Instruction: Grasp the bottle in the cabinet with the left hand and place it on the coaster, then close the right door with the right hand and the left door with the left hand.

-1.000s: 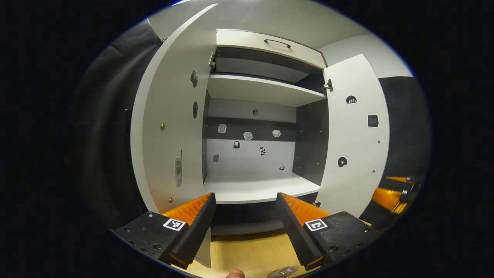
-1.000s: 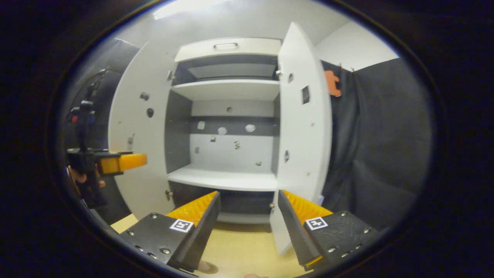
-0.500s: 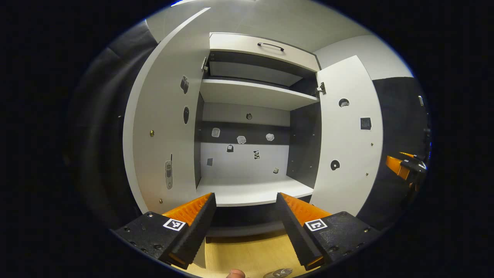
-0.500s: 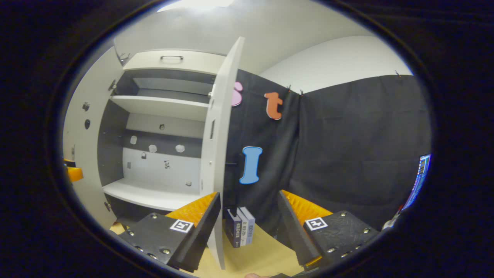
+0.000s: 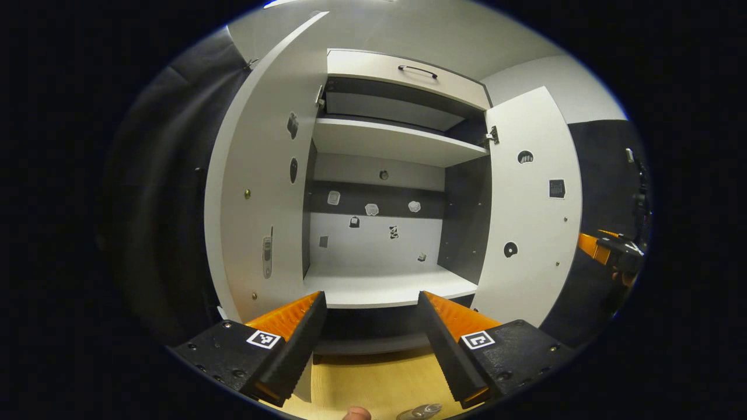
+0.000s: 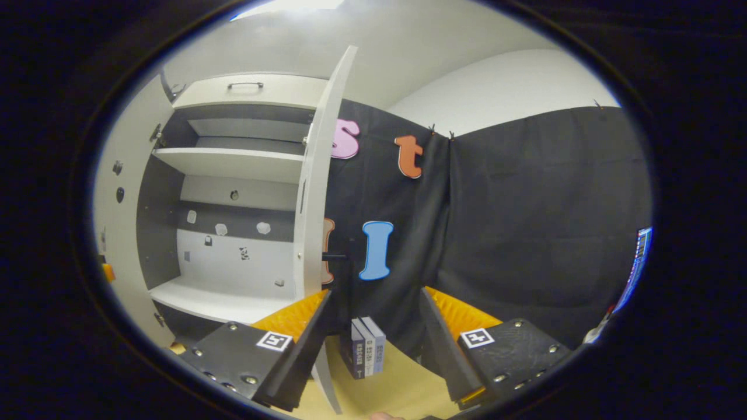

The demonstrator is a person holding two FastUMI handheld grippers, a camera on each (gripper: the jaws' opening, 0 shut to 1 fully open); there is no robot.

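We held the left hand-held gripper (image 5: pixel 369 326) wide, facing the cabinet (image 5: pixel 385 286) with both doors open. The bottle (image 5: pixel 421 412) stood on the counter (image 5: pixel 373 385) just below it. Our right hand-held gripper (image 6: pixel 373 332), also wide, sat beside the right door (image 6: pixel 312 198) edge.

A staged recording booth: black cloth wall (image 6: pixel 525 221) fills the right of the right gripper view, with a white cabinet (image 5: pixel 385 175), doors open, at centre frame, standing on a pale wooden worktop (image 5: pixel 373 385).
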